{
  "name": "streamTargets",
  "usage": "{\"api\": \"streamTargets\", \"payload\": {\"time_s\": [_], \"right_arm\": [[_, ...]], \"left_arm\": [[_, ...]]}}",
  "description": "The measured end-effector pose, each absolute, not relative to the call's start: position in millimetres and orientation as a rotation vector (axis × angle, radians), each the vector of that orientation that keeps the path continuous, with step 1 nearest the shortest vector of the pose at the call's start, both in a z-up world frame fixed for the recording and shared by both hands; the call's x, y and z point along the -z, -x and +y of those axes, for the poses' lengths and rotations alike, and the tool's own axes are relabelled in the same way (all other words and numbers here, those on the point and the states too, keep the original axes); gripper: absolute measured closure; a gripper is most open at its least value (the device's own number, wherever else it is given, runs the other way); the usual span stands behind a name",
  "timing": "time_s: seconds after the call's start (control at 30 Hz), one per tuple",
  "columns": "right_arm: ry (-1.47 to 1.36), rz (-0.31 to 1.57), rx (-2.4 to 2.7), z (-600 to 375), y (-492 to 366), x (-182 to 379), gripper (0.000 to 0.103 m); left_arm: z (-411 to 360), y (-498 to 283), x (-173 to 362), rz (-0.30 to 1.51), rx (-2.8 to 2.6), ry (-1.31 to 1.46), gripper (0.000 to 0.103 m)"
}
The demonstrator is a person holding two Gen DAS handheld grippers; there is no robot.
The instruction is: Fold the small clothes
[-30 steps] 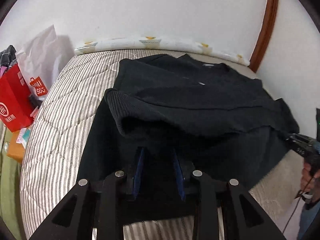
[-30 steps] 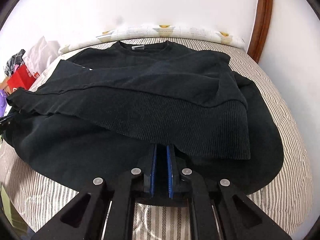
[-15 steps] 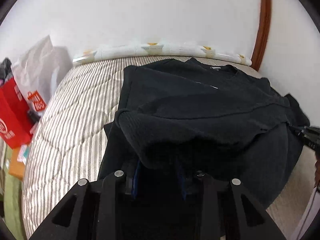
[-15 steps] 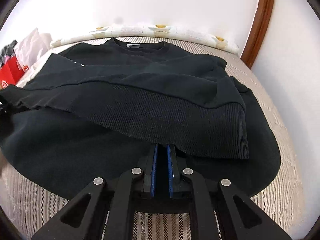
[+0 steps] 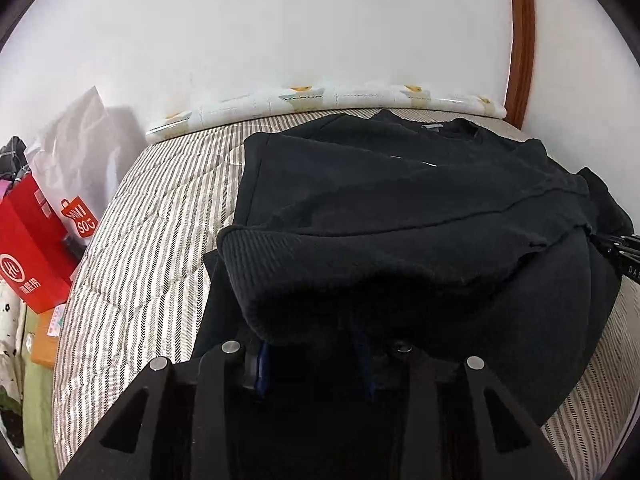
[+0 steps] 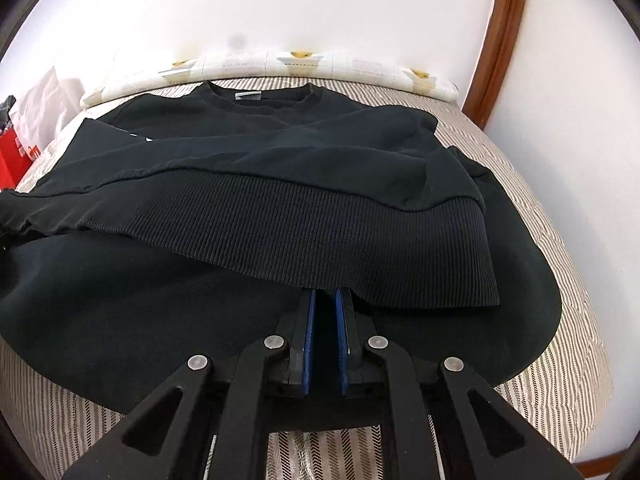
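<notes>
Two grippers are at a black sweater (image 5: 400,208) that lies spread on a striped bed (image 5: 140,260), its neck toward the white wall and its lower part doubled back over the body. The ribbed hem (image 6: 320,232) runs across the near side of the fold, raised a little off the layer beneath it.

The right gripper (image 6: 325,300) points down at the hem's near edge. Its blue pads (image 6: 310,332) stand almost together with only a thin slit between them, and their tips go in under the ribbing, so it is clenched on the sweater at the hem. From the left wrist view this same gripper shows at the far right edge, at the side of the garment.

The left gripper (image 5: 314,356) is at the other end of the hem. The ribbed cloth drapes over its fingertips and hides them; the blue pads (image 5: 262,368) stand apart, with dark cloth in the shadow between them. Whether they press on the cloth or sit loose I cannot tell.

Beside the bed on the left stand a red bag (image 5: 28,248) and a white bag (image 5: 76,152). A patterned roll (image 5: 320,96) lies along the wall at the bed's far edge, and a brown wooden frame (image 5: 520,40) rises at the right
</notes>
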State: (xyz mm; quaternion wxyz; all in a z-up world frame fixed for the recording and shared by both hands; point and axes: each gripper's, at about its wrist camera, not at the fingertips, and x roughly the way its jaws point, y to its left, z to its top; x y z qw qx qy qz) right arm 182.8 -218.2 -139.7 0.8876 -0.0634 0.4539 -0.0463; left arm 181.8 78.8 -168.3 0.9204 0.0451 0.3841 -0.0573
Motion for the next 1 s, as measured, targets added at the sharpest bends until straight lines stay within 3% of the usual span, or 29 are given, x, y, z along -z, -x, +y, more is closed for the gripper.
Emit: {"api": "streamTargets", "payload": {"time_s": [1.0], "right_arm": [[0.118, 0.911, 0.088, -222.2, -177.4, 139.6, 0.093]], "left_arm": [[78.1, -181.6, 169.0, 0.787, 0.111, -0.106, 0.070]]}}
